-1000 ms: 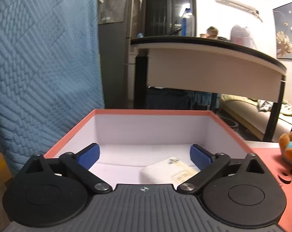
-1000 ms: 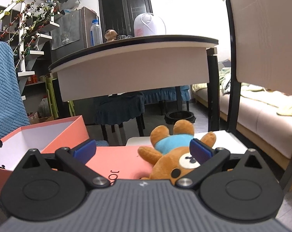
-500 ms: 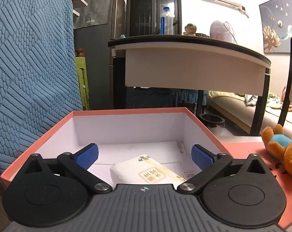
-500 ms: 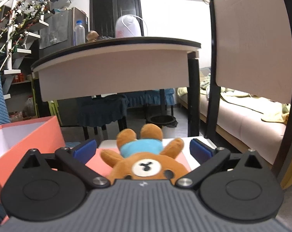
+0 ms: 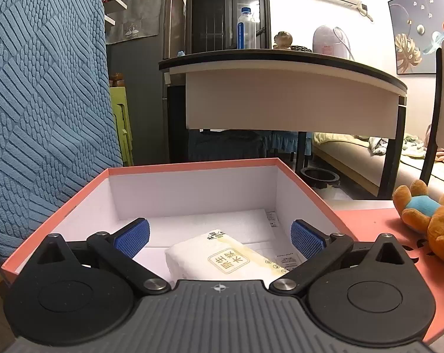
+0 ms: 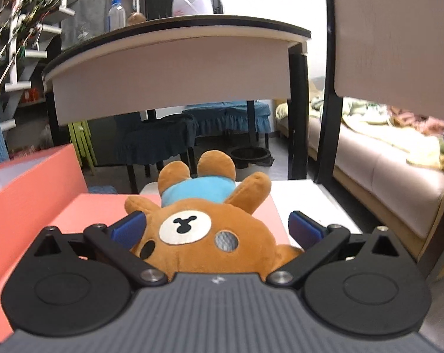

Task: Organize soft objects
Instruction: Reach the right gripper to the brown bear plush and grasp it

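We see a dim room under warm indoor light, with the white back wall [image 5: 333,23] glowing brightest. The left wrist view is sharp; the right wrist view is smeared at its left edge, where the stair shelves [image 6: 18,29] blur. Both fisheyes bend straight lines at the rims and darken the corners. Soft shadow fills the box interior [image 5: 192,194]

You have one open coral-pink cardboard box [image 5: 74,203], one white plastic-wrapped tissue pack [image 5: 222,257] inside. One brown plush bear in blue shirt [image 6: 204,223] on one flat coral-pink lid [image 6: 95,206], right of box. Two grippers.
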A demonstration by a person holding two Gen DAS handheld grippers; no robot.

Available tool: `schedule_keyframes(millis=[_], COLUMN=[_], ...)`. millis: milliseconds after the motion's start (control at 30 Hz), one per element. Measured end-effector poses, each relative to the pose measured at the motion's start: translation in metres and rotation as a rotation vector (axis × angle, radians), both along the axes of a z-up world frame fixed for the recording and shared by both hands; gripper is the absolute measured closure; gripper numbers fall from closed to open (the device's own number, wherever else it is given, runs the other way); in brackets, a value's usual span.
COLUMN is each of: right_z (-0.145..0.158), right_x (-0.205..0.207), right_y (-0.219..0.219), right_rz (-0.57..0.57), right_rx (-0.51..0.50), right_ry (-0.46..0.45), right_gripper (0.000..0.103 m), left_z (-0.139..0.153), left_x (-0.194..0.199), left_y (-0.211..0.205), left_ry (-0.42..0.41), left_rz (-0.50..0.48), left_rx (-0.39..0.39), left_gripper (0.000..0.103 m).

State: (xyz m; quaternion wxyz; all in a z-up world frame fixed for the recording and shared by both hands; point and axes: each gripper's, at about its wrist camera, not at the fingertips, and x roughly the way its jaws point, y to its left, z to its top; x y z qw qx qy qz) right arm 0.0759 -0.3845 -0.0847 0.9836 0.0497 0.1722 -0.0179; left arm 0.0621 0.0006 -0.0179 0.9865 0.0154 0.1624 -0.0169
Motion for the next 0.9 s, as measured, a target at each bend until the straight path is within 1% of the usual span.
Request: schedule_keyframes(millis=[100,200,333,467,600,667,733,767,800,833,900], right_z=[-0.001,-0.001,-0.002,-0.003,-0.009,-0.012,-0.013,-0.012,-0.01,-0.008,-0.005], right_x=[0.003,0.004,0.005,0.005,0.009,0.013,0.016,0.016,0.016,0.016,0.015], right_y=[0.004,0.009,0.011,0.018,0.019,0.021,0.021,0.022,0.023,0.024,0.026], right_rz=[0.021,0.018,0.042,0.066,0.097,0.112,0.098,0.086,0.081,0.082,0.07], right_rx=[0.006,-0.015,-0.015,-0.057,-0.05,-0.05,-0.037,-0.031,-0.031,-0.036,-0.049], right_ry=[0.003,0.008,0.021,0.043,0.06,0.086,0.1,0.102,0.1,0.095,0.09], right_gripper=[0.0,0.0,0.0,0.0,0.0,0.0,0.001,0.004,0.01,0.02,0.025], left_z=[0.0,0.0,0.002,0.005,0.007,0.007,0.007,0.007,0.007,0.008,0.008], left_x=[0.0,0.0,0.0,-0.001,-0.003,-0.003,-0.004,-0.004,-0.005,-0.006,-0.007], left_y=[0.001,0.002,0.002,0.0,-0.006,-0.009,-0.012,-0.013,-0.014,-0.015,-0.016], left_ry=[0.002,0.002,0.006,0.003,-0.008,-0.006,-0.008,-0.01,-0.012,-0.016,-0.022], left_rz=[-0.002,-0.003,-0.002,-0.009,-0.005,-0.008,-0.013,-0.016,-0.019,-0.02,-0.02], left_rx=[-0.001,-0.001,-0.006,-0.021,-0.014,-0.012,-0.008,-0.004,0.001,0.006,0.015], left_gripper=[0.0,0.0,0.0,0.0,0.0,0.0,0.0,0.0,0.0,0.0,0.0])
